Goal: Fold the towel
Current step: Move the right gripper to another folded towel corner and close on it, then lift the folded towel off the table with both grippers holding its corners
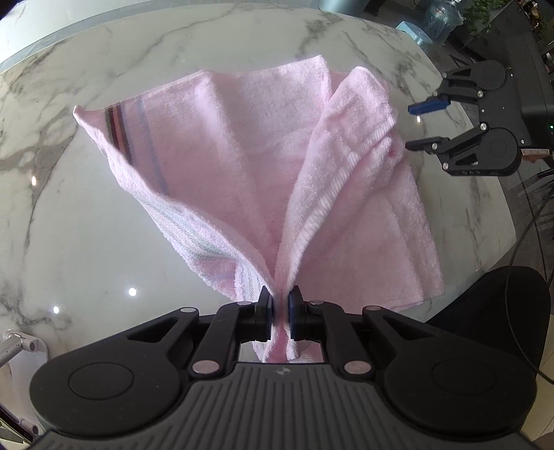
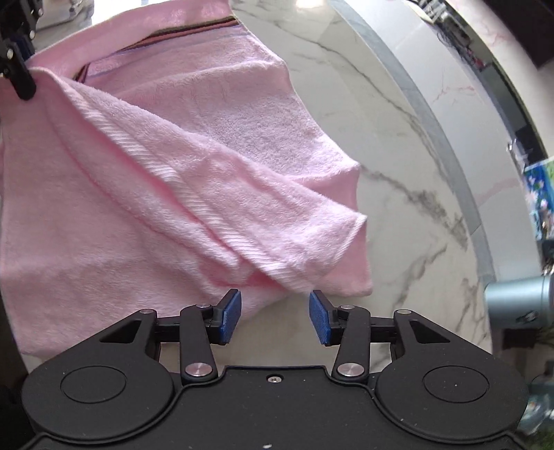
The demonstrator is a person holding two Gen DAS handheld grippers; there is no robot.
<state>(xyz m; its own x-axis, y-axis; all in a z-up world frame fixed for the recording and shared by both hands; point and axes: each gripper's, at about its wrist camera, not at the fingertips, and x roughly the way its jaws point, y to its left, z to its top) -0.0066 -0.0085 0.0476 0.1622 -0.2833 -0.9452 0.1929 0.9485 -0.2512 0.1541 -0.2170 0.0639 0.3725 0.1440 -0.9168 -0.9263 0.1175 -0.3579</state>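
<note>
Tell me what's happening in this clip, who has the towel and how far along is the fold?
A person is working a pink towel on a marble table with two handheld grippers. The left gripper is shut on a bunched part of the towel's edge and lifts it, so the cloth tents up from the table. The right gripper is open at the towel's other side, holding nothing. The towel is rumpled, with a flap lying over itself; no neat fold shows yet.

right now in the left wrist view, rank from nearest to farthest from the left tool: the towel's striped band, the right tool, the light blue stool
1. striped band, on the towel's left edge, above the left tool that pinches the towel.
2. right tool, open, at the towel's right side.
3. light blue stool, far top right, beyond the marble table edge.
</note>
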